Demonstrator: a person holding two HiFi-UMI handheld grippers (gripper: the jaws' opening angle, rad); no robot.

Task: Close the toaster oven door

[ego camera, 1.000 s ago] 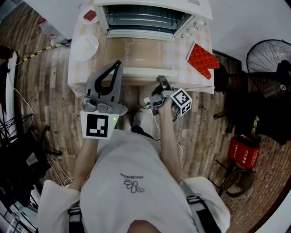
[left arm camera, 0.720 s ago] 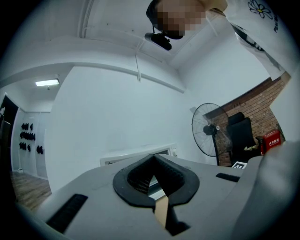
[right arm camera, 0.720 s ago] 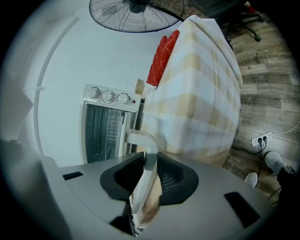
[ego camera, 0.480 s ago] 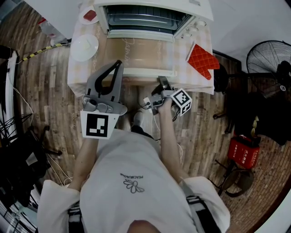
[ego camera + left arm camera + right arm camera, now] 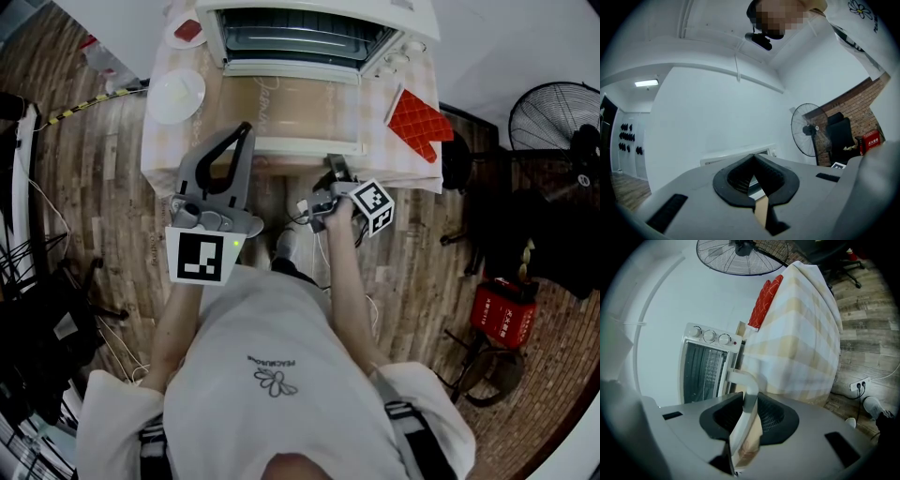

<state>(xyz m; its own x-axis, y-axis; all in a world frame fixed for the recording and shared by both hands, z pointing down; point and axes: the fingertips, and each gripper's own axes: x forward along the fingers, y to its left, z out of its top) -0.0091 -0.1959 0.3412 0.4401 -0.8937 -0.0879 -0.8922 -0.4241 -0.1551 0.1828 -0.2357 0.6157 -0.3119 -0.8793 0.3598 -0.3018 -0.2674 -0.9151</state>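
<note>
Handle (image 5: 300, 147) of the flat-open door (image 5: 305, 108) runs left to right, its right end pinched in the right tongs (image 5: 333, 170), oven (image 5: 309, 33) beyond; left tongs (image 5: 246, 129) closed, empty.

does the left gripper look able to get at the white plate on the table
Probably yes: the left gripper is empty at the table's front, and the plate lies just beyond, uncovered, with nothing between. Its shut jaws must open first.

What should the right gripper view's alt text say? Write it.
The right gripper clamps its jaws on the white door handle of an open toaster oven, seen sideways. A red oven mitt lies on the checked tablecloth.
</note>
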